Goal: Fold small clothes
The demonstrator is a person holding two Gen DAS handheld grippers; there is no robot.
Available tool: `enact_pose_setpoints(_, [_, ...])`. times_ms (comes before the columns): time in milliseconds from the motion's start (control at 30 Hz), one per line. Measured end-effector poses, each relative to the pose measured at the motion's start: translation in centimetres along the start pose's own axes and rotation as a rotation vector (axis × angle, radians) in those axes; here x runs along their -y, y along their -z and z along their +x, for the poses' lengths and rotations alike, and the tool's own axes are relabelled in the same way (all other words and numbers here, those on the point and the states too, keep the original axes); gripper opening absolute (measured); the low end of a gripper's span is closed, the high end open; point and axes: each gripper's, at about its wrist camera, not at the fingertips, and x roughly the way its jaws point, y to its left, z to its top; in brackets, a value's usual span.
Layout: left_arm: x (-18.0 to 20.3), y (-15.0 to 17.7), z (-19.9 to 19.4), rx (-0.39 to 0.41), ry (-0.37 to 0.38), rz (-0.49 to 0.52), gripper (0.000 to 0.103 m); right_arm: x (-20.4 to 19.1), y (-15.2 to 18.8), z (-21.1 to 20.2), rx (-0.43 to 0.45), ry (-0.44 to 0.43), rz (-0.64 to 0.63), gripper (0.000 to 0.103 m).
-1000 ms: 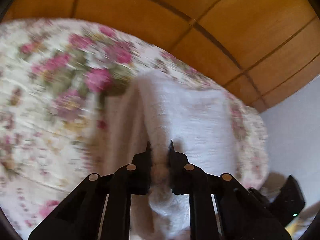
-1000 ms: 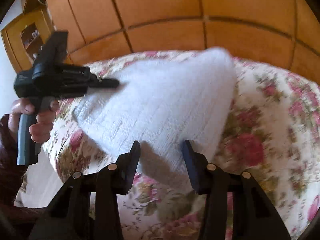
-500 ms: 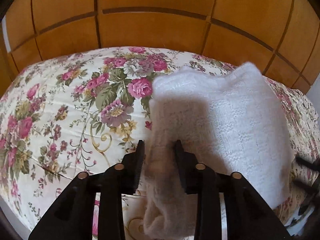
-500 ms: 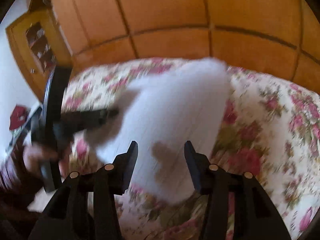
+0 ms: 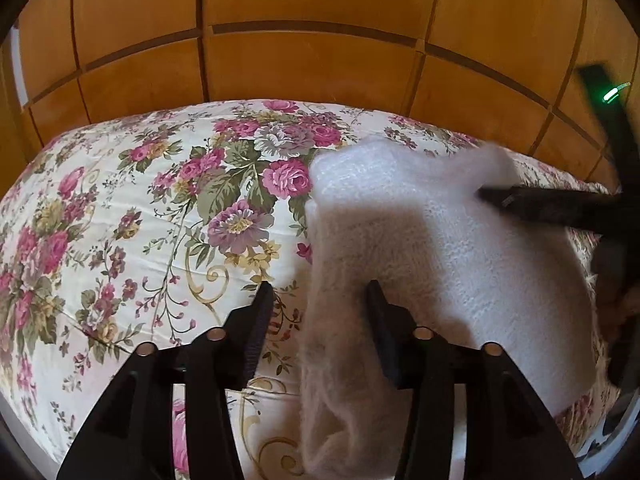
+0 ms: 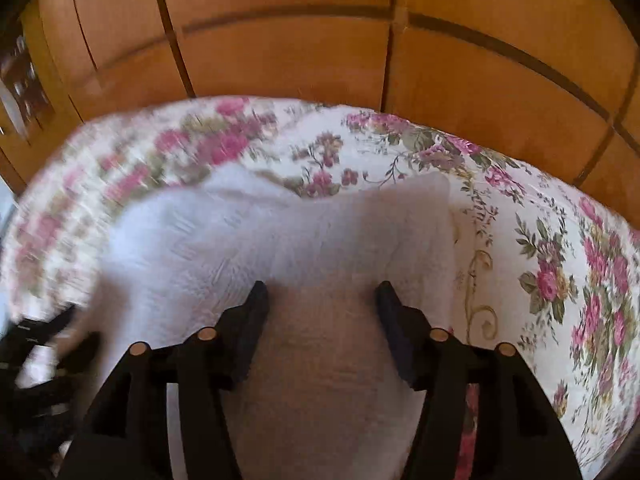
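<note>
**White knit on floral bed, both grippers spread wide**

Wooden panel wall [image 5: 304, 52] runs behind the bed's far edge. Floral bedspread [image 5: 132, 216] covers the whole surface; big bare stretch to the left in the left wrist view, another bare stretch to the right in the right wrist view. Near bed edge shows at the bottom left of the left view.

White knit garment [image 5: 432, 248] lies on the bedspread, right of centre in the left view, its near edge bunched and thick.

Left gripper [image 5: 320, 292] has jaws wide apart, gripping nothing; the garment's left fold sits between and under the fingers. Right gripper [image 6: 322, 292] is also wide apart, empty, hovering over the garment [image 6: 280, 240], cloth filling the gap. In the left view its dark, blurred fingers reach over the garment's far right corner.
</note>
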Motion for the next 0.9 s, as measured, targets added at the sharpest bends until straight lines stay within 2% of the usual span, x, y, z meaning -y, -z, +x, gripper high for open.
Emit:
enact_pose_setpoints(100, [-0.3, 0.1, 0.2, -0.005, 0.011, -0.015, 0.048, 0.3, 0.5, -0.5, 0.032, -0.01, 0.011, 0.062])
enact_pose_setpoints(233, [-0.5, 0.2, 0.4, -0.003, 0.017, -0.027, 0.052, 1.5, 1.1, -3.3, 0.104, -0.085, 0.066, 0.088])
enact_pose_setpoints(367, [-1.0, 0.4, 0.5, 0.0, 0.025, -0.046, 0.058, 4.0, 3.2, -5.1, 0.118, -0.207, 0.187, 0.094])
enact_pose_setpoints(500, [-1.6, 0.5, 0.9, -0.005, 0.064, -0.054, 0.059, 6.2, 6.4, -4.3, 0.041, -0.36, 0.305, 0.095])
enact_pose_setpoints(533, [-1.8, 0.5, 1.0, -0.006, 0.072, -0.056, 0.063, 6.7, 7.2, -3.8, 0.029, -0.401, 0.344, 0.096])
enact_pose_setpoints(600, [-2.4, 0.4, 1.3, -0.011, 0.098, -0.066, 0.068, 7.5, 8.2, -2.8, 0.013, -0.48, 0.408, 0.097])
enact_pose_setpoints(733, [-5.3, 0.5, 3.2, -0.069, 0.282, -0.184, 0.071, 7.7, 8.9, 0.1, -0.039, -0.638, 0.513, 0.098])
enact_pose_setpoints(767, [-6.0, 0.6, 3.8, -0.088, 0.334, -0.222, 0.071, 7.1, 8.6, 0.4, -0.03, -0.659, 0.494, 0.096])
enact_pose_setpoints(800, [-6.6, 0.6, 4.3, -0.107, 0.38, -0.26, 0.07, 6.6, 8.4, 0.5, -0.029, -0.681, 0.474, 0.08])
enact_pose_setpoints(867, [-7.3, 0.9, 5.1, -0.126, 0.481, -0.31, 0.059, 5.6, 7.9, 0.6, -0.041, -0.666, 0.457, 0.069])
enact_pose_setpoints(900, [-7.4, 1.0, 5.3, -0.129, 0.512, -0.322, 0.05, 5.2, 7.7, 0.2, -0.025, -0.655, 0.435, 0.059])
